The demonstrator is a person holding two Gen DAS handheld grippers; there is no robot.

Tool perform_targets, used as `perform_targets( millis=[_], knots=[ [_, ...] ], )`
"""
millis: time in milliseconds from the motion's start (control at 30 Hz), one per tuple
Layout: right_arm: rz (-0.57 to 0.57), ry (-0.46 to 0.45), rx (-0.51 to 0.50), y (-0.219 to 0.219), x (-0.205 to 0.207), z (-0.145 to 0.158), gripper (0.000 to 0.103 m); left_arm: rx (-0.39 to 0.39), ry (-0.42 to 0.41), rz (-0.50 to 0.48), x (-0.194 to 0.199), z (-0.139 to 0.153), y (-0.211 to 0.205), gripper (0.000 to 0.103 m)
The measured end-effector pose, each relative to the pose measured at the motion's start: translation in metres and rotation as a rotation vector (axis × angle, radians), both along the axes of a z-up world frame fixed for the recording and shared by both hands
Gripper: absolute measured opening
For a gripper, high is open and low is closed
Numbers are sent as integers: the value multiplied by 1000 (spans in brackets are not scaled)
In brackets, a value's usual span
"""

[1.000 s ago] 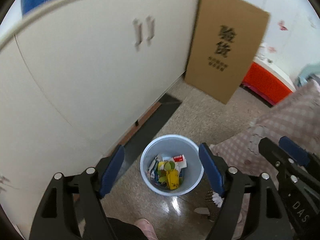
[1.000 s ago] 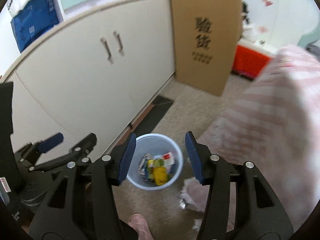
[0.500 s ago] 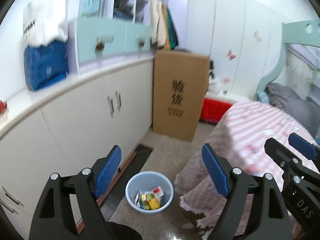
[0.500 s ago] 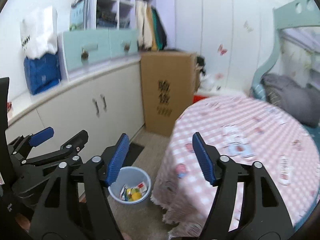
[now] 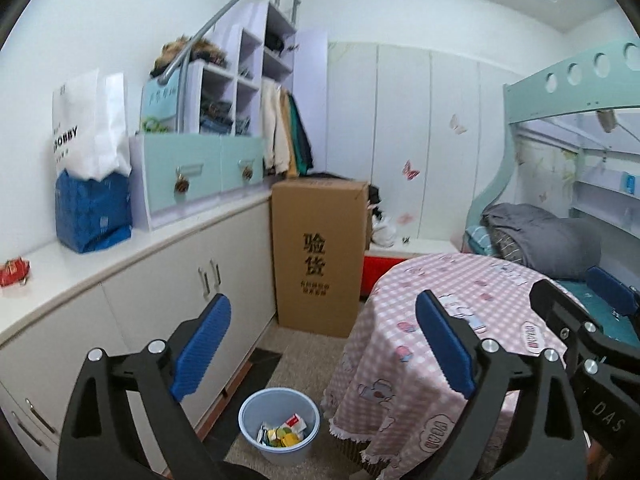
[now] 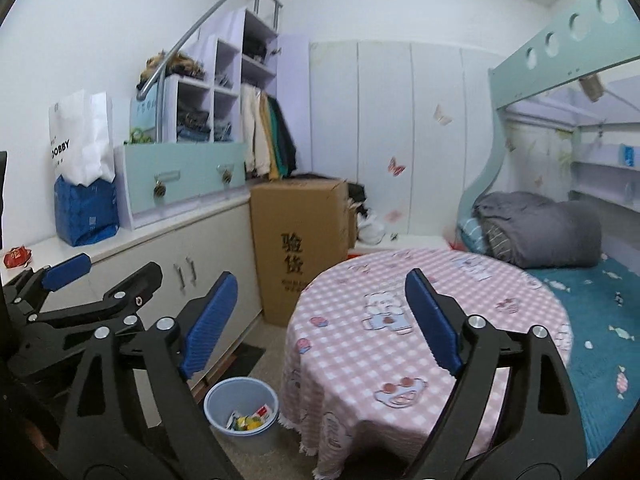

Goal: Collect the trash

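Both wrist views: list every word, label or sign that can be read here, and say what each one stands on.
"验货": tall cardboard box, large black characters; the small print under them is too small to read.
"DOBBY", first letter cut off: white paper bag on the counter.
"DAS": black body of the right gripper, left wrist view.
Red packet on the counter: print too small to read.

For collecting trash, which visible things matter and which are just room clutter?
Job:
blue trash bin, wrappers inside
left gripper, jaws opening, empty
right gripper, jaws opening, empty

Lying about:
cardboard box
checked tablecloth
shopping bag
grey blanket
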State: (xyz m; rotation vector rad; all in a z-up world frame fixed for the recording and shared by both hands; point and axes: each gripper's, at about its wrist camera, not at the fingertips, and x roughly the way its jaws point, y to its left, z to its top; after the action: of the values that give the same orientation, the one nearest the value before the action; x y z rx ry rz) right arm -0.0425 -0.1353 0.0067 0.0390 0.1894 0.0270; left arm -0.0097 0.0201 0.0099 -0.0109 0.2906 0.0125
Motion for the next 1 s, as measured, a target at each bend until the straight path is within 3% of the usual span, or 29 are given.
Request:
perform_targets(
  millis=[367,1000],
  knots=[
    [-58,-39,18,-12,-34,-3,88,5,-66,-44,-39,10,-22,94],
    [-79,-16,31,-24,-39,-16,89,3,-50,-72,-34,5,-30,94]
  ],
)
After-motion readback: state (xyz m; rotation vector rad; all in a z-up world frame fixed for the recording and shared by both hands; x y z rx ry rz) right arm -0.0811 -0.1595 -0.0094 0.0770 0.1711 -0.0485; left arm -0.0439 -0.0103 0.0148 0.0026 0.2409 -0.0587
